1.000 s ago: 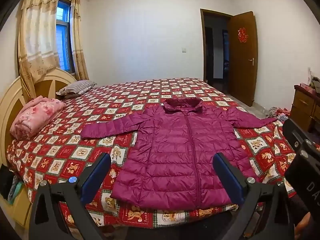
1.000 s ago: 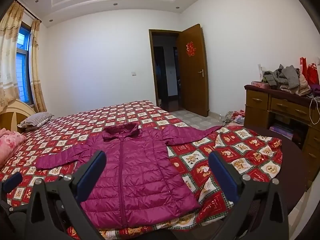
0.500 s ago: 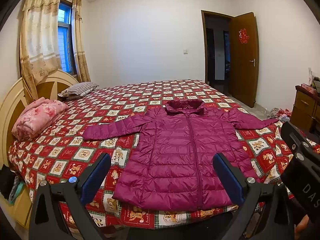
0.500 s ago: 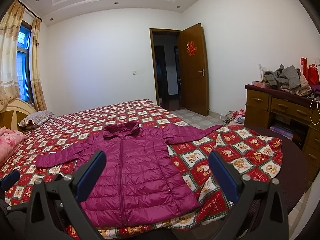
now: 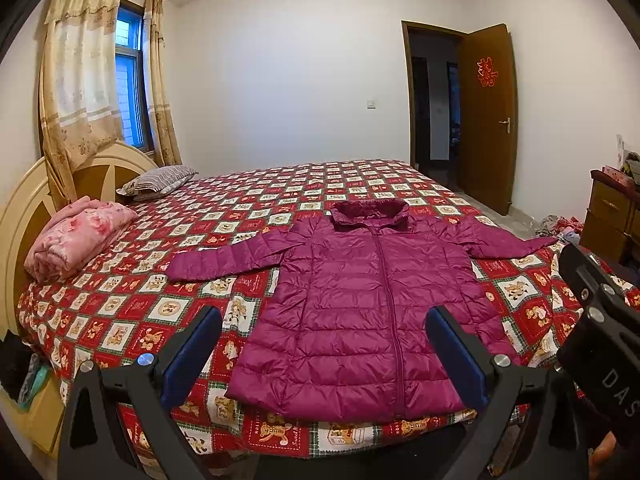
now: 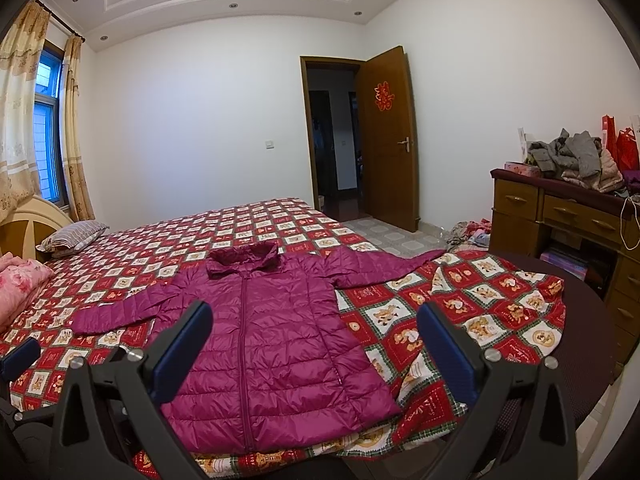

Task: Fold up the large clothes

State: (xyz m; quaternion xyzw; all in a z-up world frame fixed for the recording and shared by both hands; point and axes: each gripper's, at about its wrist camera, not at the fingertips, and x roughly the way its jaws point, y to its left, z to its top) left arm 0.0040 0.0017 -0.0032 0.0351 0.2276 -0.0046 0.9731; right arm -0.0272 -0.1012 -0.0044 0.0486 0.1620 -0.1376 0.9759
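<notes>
Saw a purple coat point(image 5: 360, 304) lying flat on the bed point(image 5: 132, 312), zipped up, front side up, both sleeves spread out to the sides and the hood toward the far wall. Saw the left tongs point(image 5: 324, 356) spread wide and holding nothing, up in the air near the bottom edge of the coat, and the right tongs point(image 6: 316, 348) spread wide the same way, holding nothing, also by the bottom edge. Saw a pink blanket point(image 5: 76, 240) and a striped pillow point(image 5: 160, 182) by the headboard, well apart from the coat.
</notes>
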